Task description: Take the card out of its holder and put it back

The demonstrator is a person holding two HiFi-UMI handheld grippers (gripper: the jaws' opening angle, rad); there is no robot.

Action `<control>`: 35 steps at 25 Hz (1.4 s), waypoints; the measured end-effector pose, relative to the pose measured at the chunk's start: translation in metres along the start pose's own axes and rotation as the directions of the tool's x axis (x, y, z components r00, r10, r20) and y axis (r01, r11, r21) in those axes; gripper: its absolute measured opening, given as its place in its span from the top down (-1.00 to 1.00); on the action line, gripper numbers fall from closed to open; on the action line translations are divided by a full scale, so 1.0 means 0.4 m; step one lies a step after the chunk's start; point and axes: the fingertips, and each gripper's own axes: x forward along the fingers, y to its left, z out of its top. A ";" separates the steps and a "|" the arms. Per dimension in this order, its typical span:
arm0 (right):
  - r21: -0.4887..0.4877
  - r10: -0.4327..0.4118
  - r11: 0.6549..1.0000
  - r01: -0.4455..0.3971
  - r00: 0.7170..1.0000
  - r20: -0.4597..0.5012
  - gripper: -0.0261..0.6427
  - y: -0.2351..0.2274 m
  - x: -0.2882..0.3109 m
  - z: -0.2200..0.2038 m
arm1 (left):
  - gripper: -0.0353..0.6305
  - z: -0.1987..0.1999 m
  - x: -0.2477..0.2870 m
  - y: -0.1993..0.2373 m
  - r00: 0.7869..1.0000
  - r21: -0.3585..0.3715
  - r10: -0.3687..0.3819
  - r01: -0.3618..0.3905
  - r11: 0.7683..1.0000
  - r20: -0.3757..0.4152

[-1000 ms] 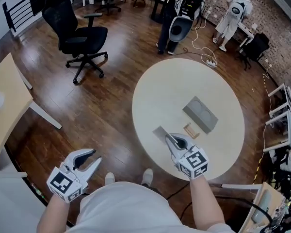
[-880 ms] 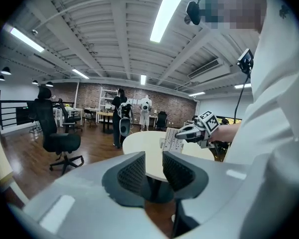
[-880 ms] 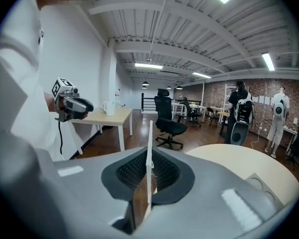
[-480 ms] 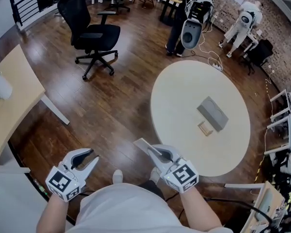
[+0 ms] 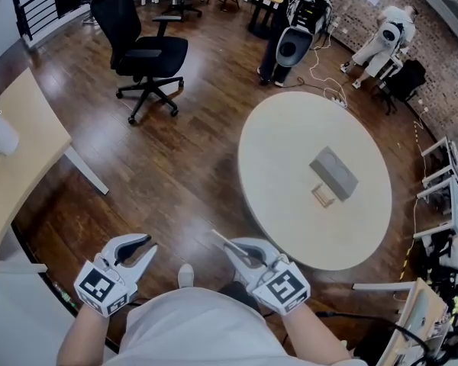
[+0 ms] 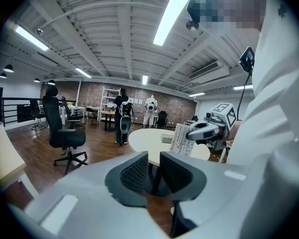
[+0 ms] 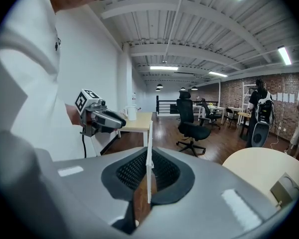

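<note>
Currently my right claw [image 5: 241,251] is clenched on the card [image 5: 224,242], which stands edge-on between its pads, over the floor [image 5: 175,166] just off the counter's [image 5: 290,151] near edge. My left claw [image 5: 140,248] is released and empty, well apart from it. Mid-counter sits a grey block [image 5: 334,172], a small wooden piece [image 5: 323,196] just beside it

I count two grippers, my left gripper [image 5: 146,245] and right gripper [image 5: 240,254]; one card [image 5: 222,239]; one round table [image 5: 290,147]; one grey box [image 5: 333,172]; one small wooden stand [image 5: 323,195]; one black office chair [image 5: 141,48] nearby; one desk [image 5: 19,155].
</note>
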 end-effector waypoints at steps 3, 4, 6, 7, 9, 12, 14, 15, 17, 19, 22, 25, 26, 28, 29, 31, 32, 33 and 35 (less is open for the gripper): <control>0.002 -0.015 1.000 0.015 1.000 0.009 0.86 -0.009 -0.012 0.001 | 0.66 0.007 0.014 -0.015 0.999 0.003 -0.030 0.030 1.000 0.012; 0.006 -0.021 1.000 0.021 1.000 0.012 0.86 -0.014 -0.018 0.000 | 0.65 0.010 0.021 -0.018 0.999 -0.005 -0.040 0.040 0.999 0.017; 0.017 -0.034 0.999 0.033 0.999 0.017 0.86 -0.027 -0.033 -0.005 | 0.65 0.015 0.037 -0.024 0.999 -0.019 -0.048 0.048 0.999 0.014; 0.022 -0.041 0.999 0.041 0.999 0.020 0.86 -0.037 -0.041 -0.008 | 0.62 0.018 0.047 -0.027 0.999 -0.019 -0.049 0.050 0.999 0.010; 0.030 -0.059 0.998 0.058 0.998 0.024 0.86 -0.060 -0.062 -0.015 | 0.62 0.024 0.071 -0.037 0.998 -0.011 -0.057 0.058 0.998 0.002; 0.043 -0.088 0.995 0.086 0.996 0.035 0.86 -0.105 -0.101 -0.027 | 0.62 0.040 0.119 -0.058 0.997 0.005 -0.082 0.082 0.997 -0.001; 0.051 -0.106 0.993 0.104 0.993 0.045 0.86 -0.146 -0.133 -0.040 | 0.62 0.055 0.159 -0.077 0.995 0.010 -0.100 0.100 0.995 -0.003; 0.055 -0.116 0.992 0.114 0.992 0.047 0.86 -0.169 -0.151 -0.050 | 0.62 0.063 0.182 -0.089 0.994 0.012 -0.109 0.109 0.994 -0.004; 0.064 -0.139 0.989 0.136 0.989 0.046 0.86 -0.223 -0.191 -0.076 | 0.62 0.079 0.229 -0.116 0.992 0.014 -0.124 0.124 0.992 -0.010; 0.072 -0.169 0.983 0.166 0.985 0.036 0.86 -0.286 -0.238 -0.108 | 0.62 0.096 0.280 -0.147 0.990 0.017 -0.139 0.139 0.990 -0.015; 0.099 -0.236 0.967 0.235 0.972 0.005 0.86 -0.394 -0.320 -0.159 | 0.62 0.121 0.356 -0.195 0.986 0.023 -0.164 0.164 0.986 -0.017; 0.125 -0.270 0.956 0.267 0.963 0.014 0.86 -0.503 -0.399 -0.212 | 0.62 0.153 0.425 -0.239 0.985 0.025 -0.170 0.170 0.985 -0.017; 0.132 -0.277 0.953 0.273 0.961 0.014 0.86 -0.540 -0.424 -0.233 | 0.62 0.162 0.447 -0.254 0.985 0.024 -0.171 0.172 0.985 -0.016; 0.139 -0.292 0.947 0.289 0.956 0.004 0.86 -0.617 -0.470 -0.277 | 0.62 0.175 0.490 -0.282 0.984 0.022 -0.174 0.175 0.984 -0.018; 0.143 -0.303 0.943 0.301 0.953 -0.004 0.86 -0.655 -0.491 -0.298 | 0.62 0.179 0.509 -0.295 0.984 0.023 -0.175 0.176 0.984 -0.022; 0.154 -0.322 0.934 0.321 0.946 -0.019 0.86 -0.725 -0.528 -0.339 | 0.62 0.184 0.541 -0.315 0.985 0.024 -0.171 0.172 0.985 -0.032; 0.157 -0.324 0.933 0.324 0.946 -0.022 0.86 -0.758 -0.544 -0.365 | 0.62 0.186 0.556 -0.324 0.986 0.022 -0.166 0.166 0.986 -0.036; 0.157 -0.326 0.932 0.325 0.945 -0.025 0.86 -0.790 -0.559 -0.390 | 0.62 0.187 0.570 -0.332 0.986 0.020 -0.159 0.160 0.987 -0.039; 0.160 -0.331 0.929 0.332 0.943 -0.035 0.86 -0.852 -0.582 -0.433 | 0.62 0.189 0.598 -0.347 0.988 0.014 -0.144 0.145 0.989 -0.046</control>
